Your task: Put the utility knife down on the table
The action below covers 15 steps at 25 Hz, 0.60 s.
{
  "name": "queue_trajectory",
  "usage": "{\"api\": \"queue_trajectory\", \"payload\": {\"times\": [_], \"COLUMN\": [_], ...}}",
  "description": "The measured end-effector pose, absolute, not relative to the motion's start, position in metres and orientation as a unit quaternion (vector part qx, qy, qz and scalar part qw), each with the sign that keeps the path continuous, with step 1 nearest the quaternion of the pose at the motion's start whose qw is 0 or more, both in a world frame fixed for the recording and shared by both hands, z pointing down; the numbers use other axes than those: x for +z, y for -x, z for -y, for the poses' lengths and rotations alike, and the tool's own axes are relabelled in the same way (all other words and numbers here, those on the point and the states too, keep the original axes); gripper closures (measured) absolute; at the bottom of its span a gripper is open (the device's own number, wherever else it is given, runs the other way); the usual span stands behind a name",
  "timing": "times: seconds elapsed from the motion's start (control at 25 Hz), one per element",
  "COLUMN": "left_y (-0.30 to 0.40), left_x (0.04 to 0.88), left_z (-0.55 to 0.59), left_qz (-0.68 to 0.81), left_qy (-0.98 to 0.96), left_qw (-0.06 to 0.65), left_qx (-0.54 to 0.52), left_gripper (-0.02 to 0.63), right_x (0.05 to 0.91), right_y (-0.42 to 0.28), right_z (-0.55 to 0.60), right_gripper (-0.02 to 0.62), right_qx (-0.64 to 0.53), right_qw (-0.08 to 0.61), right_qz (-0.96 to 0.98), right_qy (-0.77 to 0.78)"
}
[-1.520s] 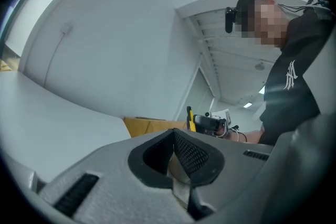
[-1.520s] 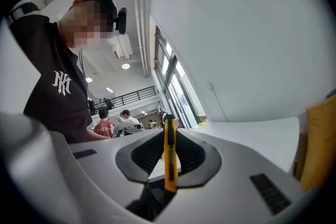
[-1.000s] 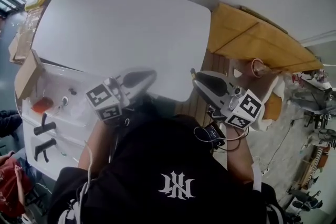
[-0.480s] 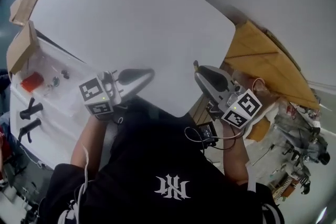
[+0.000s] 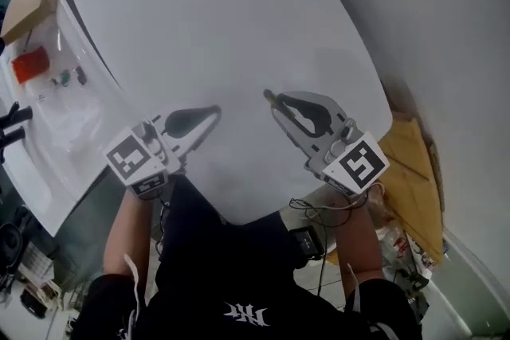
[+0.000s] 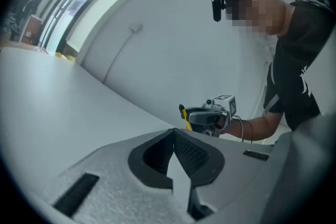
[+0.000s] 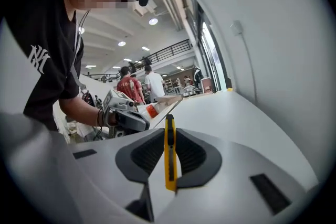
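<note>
The yellow utility knife (image 7: pixel 169 157) stands upright, clamped between the pads of my right gripper (image 7: pixel 169 136), which is shut on it. In the head view the right gripper (image 5: pixel 273 100) hovers over the near part of the white table (image 5: pixel 199 12), and the knife's tip (image 5: pixel 269 96) pokes out past its jaws. My left gripper (image 5: pixel 213 115) is held beside it, to the left, jaws shut with nothing between them. In the left gripper view the left gripper (image 6: pixel 173 132) faces the right gripper (image 6: pixel 207 115) and the knife's yellow end (image 6: pixel 184 112).
A clear plastic bin (image 5: pixel 60 103) with a red item (image 5: pixel 30 64) and small parts sits at the table's left end, beside a cardboard box (image 5: pixel 28 4). Brown board (image 5: pixel 410 159) lies off the table's right corner. People (image 7: pixel 139 84) stand far off in the hall.
Both grippers have moved forward from the table's near edge to over its surface. The right gripper still holds the knife. The head view has swung left.
</note>
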<state>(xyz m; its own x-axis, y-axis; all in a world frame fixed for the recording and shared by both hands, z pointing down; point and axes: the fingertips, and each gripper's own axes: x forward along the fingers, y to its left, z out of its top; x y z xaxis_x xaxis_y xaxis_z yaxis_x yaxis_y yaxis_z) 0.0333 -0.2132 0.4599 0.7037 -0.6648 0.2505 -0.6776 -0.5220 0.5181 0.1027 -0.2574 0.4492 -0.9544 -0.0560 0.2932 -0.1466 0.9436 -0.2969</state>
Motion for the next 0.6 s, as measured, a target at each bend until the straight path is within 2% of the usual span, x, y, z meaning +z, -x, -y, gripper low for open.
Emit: {"api": "queue_trajectory", "payload": {"times": [0.44, 0.6], "left_y": [0.01, 0.015], "left_x": [0.53, 0.551], "left_z": [0.231, 0.236], "left_qz": [0.431, 0.434], "left_qy": [-0.863, -0.859], "left_qw": [0.262, 0.268], "left_qx": [0.033, 0.033], "left_gripper": [0.6, 0.6], "right_x": [0.555, 0.595], "right_y": [-0.04, -0.027], "right_z": [0.305, 0.313], "right_gripper": [0.538, 0.538], "right_qx": [0.076, 0.045], "right_qw": [0.249, 0.299], "right_qz": [0.965, 0.953], "right_qy": [0.013, 0.013]}}
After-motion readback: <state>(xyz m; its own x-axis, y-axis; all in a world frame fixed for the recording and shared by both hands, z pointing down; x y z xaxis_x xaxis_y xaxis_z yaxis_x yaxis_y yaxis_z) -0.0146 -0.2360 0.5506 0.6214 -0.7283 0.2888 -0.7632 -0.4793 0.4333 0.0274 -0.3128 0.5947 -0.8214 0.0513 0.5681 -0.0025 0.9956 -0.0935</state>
